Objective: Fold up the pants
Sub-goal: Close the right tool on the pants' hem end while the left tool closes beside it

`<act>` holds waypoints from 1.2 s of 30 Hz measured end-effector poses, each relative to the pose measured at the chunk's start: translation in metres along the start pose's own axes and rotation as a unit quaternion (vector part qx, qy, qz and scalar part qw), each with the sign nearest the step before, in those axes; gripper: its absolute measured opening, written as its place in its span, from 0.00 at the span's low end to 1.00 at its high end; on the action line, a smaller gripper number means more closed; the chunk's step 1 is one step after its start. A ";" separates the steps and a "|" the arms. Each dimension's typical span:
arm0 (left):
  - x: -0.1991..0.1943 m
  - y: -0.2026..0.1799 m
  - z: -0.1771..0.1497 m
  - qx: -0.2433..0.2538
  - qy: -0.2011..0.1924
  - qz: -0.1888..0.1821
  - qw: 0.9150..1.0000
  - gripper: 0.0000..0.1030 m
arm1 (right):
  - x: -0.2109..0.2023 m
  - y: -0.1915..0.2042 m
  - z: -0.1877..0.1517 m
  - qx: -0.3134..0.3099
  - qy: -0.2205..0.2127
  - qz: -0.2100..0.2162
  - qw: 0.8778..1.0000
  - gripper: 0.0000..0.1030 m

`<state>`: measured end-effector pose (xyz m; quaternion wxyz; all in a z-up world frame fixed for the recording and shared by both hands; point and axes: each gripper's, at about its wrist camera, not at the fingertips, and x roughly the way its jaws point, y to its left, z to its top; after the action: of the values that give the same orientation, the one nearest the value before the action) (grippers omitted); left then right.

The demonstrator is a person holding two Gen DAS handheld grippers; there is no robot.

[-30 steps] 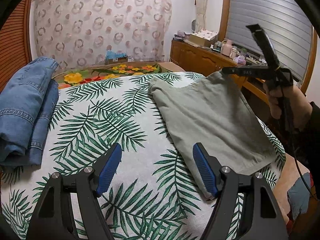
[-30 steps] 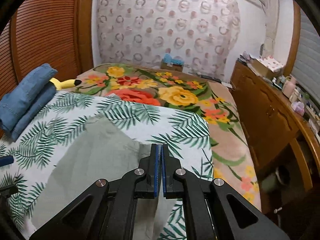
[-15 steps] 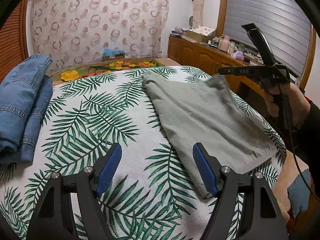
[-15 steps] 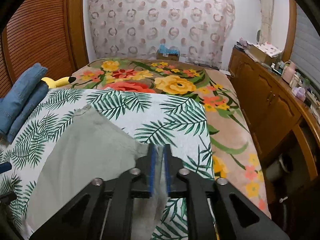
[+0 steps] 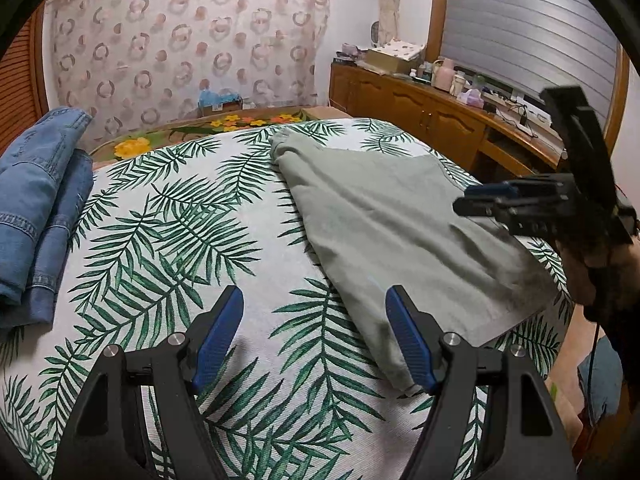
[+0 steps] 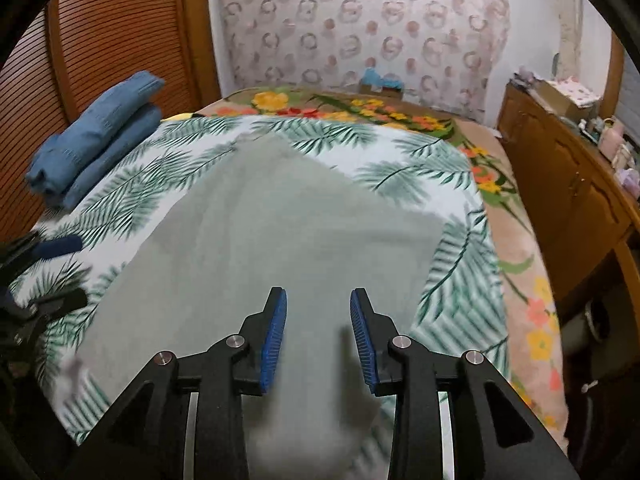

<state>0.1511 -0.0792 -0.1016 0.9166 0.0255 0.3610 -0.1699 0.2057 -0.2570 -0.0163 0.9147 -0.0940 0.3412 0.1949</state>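
Left tongs (image 5: pixel 314 336): spread wide, blue pads (image 5: pixel 218 336) holding nothing, hovering over the palm-leaf bedspread (image 5: pixel 168 240). Right tongs (image 6: pixel 318 334): also spread, gap narrower, nothing between the pads, poised just above the cloth; contact with the cloth not determinable. Grey-green pants (image 5: pixel 400 232): lying folded and flat on the bedspread, ahead and to the right of the left tongs, with the near corner reaching the right pad of those tongs; whether touching cannot be told. In the right wrist view, same pants (image 6: pixel 272 240) directly beneath and ahead of the right tongs, spreading leftward and forward, far edge angled. Right tongs (image 5: pixel 492 200) seen from the left wrist view at far right, above the right edge of the pants, held by a hand (image 5: pixel 596 268). Left tongs (image 6: pixel 52 272) visible, blurred, at the left margin of the right wrist view. Stack of folded blue jeans (image 5: pixel 36 208) on the bed, well to the left of the left tongs, well apart from the pants. Floral blanket (image 6: pixel 516 264) beyond and right of the bedspread. Wooden cabinet (image 5: pixel 424 116) with assorted small items along the wall, far right. Patterned curtain (image 5: pixel 188 44) straight ahead.
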 end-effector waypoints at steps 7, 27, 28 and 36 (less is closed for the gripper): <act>0.002 -0.005 -0.001 0.005 0.005 -0.002 1.000 0.72 | -0.006 0.003 -0.013 -0.006 0.012 -0.005 1.000 0.34; -0.011 -0.030 -0.006 0.028 0.018 -0.037 0.999 0.67 | -0.010 0.010 -0.020 0.000 0.002 -0.030 1.000 0.48; -0.011 -0.031 -0.007 0.029 0.020 -0.039 0.999 0.64 | -0.016 0.011 -0.023 0.000 -0.003 -0.025 1.000 0.48; -0.011 -0.043 -0.012 0.048 0.031 -0.047 0.997 0.57 | -0.057 0.012 -0.063 0.018 -0.013 -0.027 0.999 0.48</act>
<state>0.1218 -0.1148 -0.1000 0.8936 0.0583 0.3817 -0.2291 0.1244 -0.2820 -0.0263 0.9255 -0.0841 0.3302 0.1653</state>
